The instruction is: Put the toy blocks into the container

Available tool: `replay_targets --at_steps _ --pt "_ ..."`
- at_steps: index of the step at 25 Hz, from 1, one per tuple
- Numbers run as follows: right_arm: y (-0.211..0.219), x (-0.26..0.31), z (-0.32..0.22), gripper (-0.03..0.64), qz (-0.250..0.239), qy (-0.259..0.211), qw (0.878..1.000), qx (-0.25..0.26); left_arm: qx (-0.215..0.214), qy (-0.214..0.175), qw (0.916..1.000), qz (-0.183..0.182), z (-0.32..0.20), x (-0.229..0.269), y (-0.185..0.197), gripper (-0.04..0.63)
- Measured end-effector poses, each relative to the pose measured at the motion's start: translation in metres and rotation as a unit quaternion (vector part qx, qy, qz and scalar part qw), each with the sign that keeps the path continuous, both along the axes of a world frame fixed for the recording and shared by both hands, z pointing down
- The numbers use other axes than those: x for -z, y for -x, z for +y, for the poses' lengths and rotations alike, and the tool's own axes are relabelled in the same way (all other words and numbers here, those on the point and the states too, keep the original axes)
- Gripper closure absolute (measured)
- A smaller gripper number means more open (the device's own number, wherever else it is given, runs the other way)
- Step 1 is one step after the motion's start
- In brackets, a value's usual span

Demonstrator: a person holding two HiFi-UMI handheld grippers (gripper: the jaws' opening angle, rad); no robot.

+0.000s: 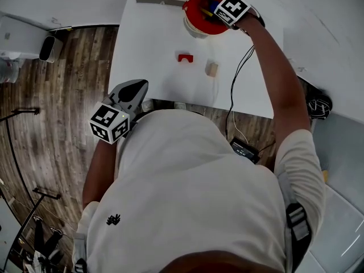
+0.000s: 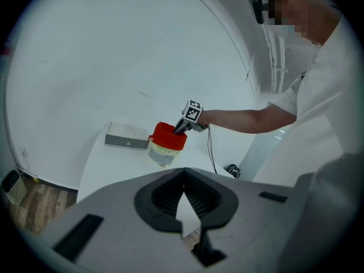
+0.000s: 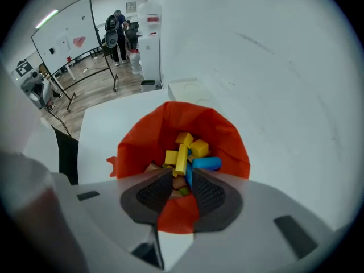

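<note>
R gripper (image 1: 215, 11) points down into red-rimmed clear plastic container (image 1: 192, 4) at far end of white table (image 1: 153, 38); jaws apart, nothing gripped. Yellow and blue toy blocks (image 3: 190, 152) lie inside. Red arch block (image 1: 185, 57) and plain wooden block (image 1: 212, 69) on table nr container. L gripper (image 1: 138, 87) at near table edge, jaws closed together, empty.

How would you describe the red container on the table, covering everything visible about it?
The container stands upright on the far part of the white table. Its upper part and inside are bright red and look crumpled, like a liner. The lower body looks pale and translucent. The top is open, and yellow and blue toy blocks lie inside. The right gripper hangs over the mouth, jaws apart.
</note>
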State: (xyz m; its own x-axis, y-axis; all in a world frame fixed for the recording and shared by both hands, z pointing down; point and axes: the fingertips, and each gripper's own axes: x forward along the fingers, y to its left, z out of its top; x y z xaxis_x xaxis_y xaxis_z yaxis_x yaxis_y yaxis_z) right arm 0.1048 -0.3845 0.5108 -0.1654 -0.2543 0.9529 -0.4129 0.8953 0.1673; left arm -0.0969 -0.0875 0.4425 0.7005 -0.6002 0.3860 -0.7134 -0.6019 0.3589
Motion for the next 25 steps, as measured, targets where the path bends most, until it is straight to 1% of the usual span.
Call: replay_targets --at_steps 6,9,14,20,25 --pt "0.004 0.039 0.022 0.544 -0.059 -0.041 0.997 0.013 -0.016 -0.003 0.9999 -0.005 0.003 0.001 -0.017 0.589" --pt "0.006 0.061 0.042 0.581 -0.094 -0.065 0.993 0.03 -0.022 -0.006 0.9997 -0.007 0.002 0.003 -0.027 0.589" --pt "0.001 0.083 0.083 0.601 -0.146 -0.09 0.984 0.043 -0.035 -0.011 0.9993 -0.009 0.0 0.006 -0.046 0.589" --pt "-0.01 0.084 0.14 0.604 -0.207 -0.1 0.972 0.047 -0.04 -0.018 0.999 -0.013 -0.005 0.01 -0.063 0.589" --pt "-0.02 0.054 0.189 0.604 -0.255 -0.083 0.963 0.042 -0.038 -0.017 0.999 -0.017 -0.007 0.012 -0.072 0.589"
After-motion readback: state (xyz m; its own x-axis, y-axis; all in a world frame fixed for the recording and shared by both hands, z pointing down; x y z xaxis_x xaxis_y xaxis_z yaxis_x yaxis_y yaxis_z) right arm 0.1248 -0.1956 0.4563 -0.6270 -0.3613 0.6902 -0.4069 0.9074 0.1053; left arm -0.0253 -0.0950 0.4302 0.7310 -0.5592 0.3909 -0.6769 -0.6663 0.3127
